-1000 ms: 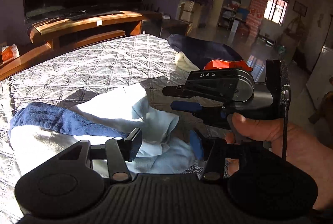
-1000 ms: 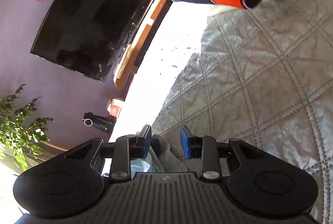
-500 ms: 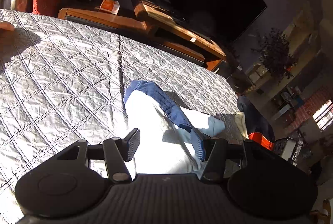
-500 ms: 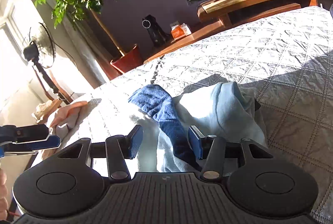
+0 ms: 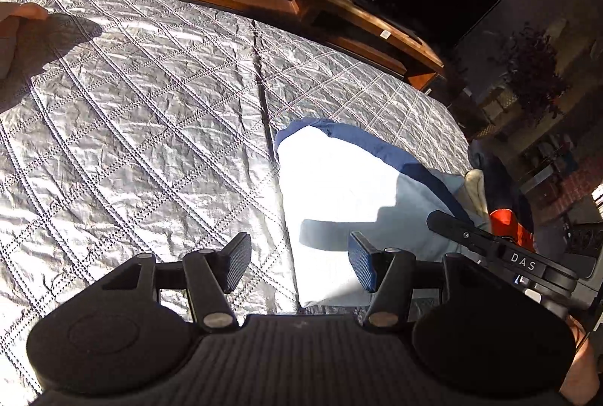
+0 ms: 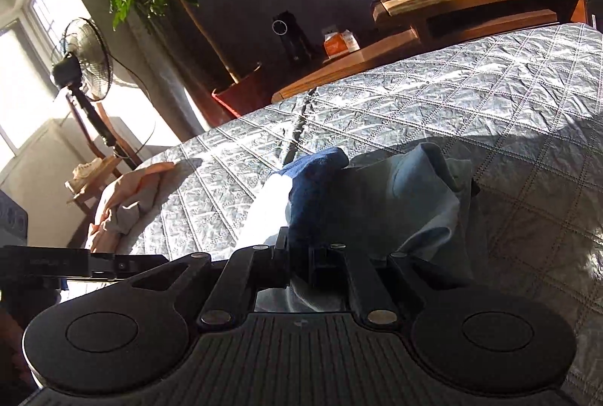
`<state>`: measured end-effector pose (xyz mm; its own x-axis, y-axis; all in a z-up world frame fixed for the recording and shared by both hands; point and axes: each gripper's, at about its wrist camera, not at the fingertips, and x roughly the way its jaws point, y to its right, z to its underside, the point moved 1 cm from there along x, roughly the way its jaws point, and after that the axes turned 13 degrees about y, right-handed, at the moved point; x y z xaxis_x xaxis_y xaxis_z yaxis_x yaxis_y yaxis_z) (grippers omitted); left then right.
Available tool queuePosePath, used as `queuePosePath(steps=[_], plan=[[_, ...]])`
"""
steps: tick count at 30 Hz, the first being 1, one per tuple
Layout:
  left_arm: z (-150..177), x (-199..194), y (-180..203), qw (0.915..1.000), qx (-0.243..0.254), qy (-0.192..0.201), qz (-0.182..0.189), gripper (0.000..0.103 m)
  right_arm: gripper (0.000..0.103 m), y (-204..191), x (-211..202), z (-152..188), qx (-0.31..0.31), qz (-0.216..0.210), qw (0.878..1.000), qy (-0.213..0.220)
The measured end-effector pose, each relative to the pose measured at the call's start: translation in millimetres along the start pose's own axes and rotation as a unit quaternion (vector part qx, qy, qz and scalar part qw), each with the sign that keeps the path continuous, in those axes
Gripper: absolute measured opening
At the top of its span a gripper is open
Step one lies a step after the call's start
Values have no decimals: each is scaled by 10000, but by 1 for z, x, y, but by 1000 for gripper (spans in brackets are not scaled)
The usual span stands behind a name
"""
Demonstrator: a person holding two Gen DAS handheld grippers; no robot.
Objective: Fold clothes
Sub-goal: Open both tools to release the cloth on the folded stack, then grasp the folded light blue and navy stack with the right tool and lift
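A crumpled light blue garment (image 5: 339,187) with a dark blue band (image 5: 426,176) lies on the grey quilted bed (image 5: 150,127). My left gripper (image 5: 299,261) is open and empty, low over the garment's near left edge. In the right wrist view the garment (image 6: 422,202) shows with its dark blue part (image 6: 316,191) in front. My right gripper (image 6: 299,264) is shut on the garment's near edge, at the dark blue band. The right gripper's body also shows in the left wrist view (image 5: 520,262).
A navy and orange garment (image 5: 508,217) lies at the bed's right edge. A peach garment (image 6: 124,195) lies at the left edge. A wooden TV stand (image 5: 339,10) with a TV, a potted plant (image 6: 233,97) and a standing fan (image 6: 83,66) stand beyond the bed.
My right gripper has come down and closed on the garment's near edge. My left gripper has stayed open and shifted slightly left over the garment's edge.
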<state>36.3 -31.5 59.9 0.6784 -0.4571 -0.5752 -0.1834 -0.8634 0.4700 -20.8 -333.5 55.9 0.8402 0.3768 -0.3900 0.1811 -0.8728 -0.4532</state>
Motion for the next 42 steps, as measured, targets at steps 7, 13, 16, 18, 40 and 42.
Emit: queuePosePath(steps=[7, 13, 16, 18, 40, 42], plan=[[-6, -6, -6, 9997, -203, 98, 23, 53, 13, 25, 9, 40, -156, 749, 9947, -694], [-5, 0, -4, 9999, -160, 25, 2, 52, 36, 10, -27, 15, -274, 856, 9959, -52], [-5, 2, -5, 9999, -162, 26, -24, 53, 36, 17, -30, -6, -89, 822, 9959, 368], [-5, 3, -5, 9999, -157, 21, -46, 53, 36, 19, -14, -13, -277, 789, 9961, 270], [4, 16, 25, 9965, 816, 106, -162, 58, 87, 103, -1, 14, 1086, 186, 9908, -785], [6, 19, 28, 9963, 842, 80, -133, 58, 90, 107, 10, 14, 1486, -139, 9854, -815]])
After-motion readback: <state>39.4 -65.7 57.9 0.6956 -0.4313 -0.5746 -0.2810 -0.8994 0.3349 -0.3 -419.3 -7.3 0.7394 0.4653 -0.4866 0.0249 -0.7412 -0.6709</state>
